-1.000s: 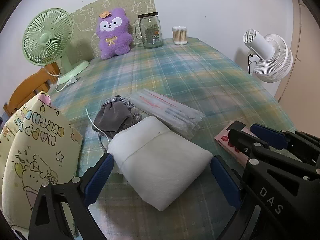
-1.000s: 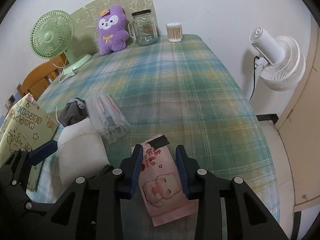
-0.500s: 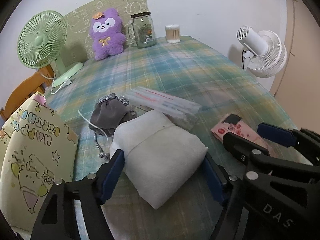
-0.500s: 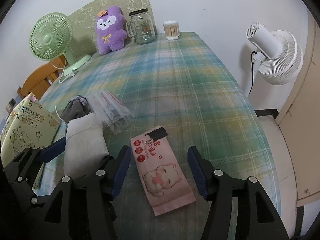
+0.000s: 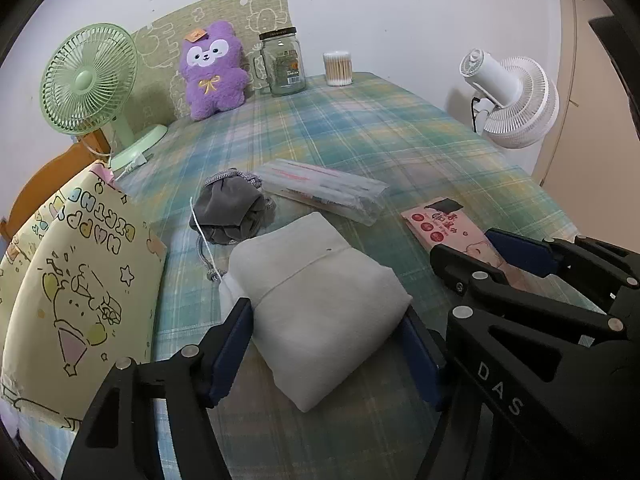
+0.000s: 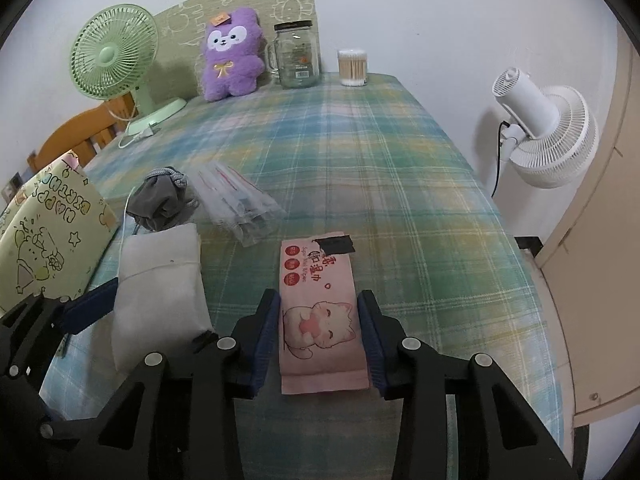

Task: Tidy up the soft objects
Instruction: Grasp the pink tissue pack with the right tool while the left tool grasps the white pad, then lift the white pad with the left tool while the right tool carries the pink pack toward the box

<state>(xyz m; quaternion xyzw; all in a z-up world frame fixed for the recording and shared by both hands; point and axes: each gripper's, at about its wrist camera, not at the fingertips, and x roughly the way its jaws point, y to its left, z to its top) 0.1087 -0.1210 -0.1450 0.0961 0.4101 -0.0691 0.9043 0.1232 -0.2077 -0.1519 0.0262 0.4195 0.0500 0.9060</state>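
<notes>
Surface: bench [image 6: 400, 184] under a green-and-blue plaid cloth.

Item 1. White fabric bundle [image 5: 320, 304], folded, soft, at the near left of the bench. The left gripper [image 5: 326, 344] straddles its near end, blue pads touching or just beside both flanks; whether they press in, I cannot tell. No lift is evident; the bundle lies flat on the cloth.

Item 2. Pink wet-wipes pack [image 6: 320, 312], cat print, flat, to the right of the bundle. The right gripper [image 6: 320, 332] brackets it at a narrow spread, left pad at the pack's edge, right pad just beside the other edge, a sliver of cloth showing between.

Item 3. Grey drawstring pouch [image 5: 234, 212], crumpled, just beyond the bundle, cord trailing toward it.

Item 4. Clear plastic sleeve [image 5: 324, 192] of slim sticks, between pouch and pack.

Item 5. Yellow birthday gift bag [image 5: 76, 280], far left, beside the bundle; a likely container, judged only from its position.

Step in hand: both grippers set for a grasp, one item each.

Next move calls for: pads squeezing fully, gently on the yielding bundle, firmly on the slick pack, then a level lift clear of the pouch cord.
</notes>
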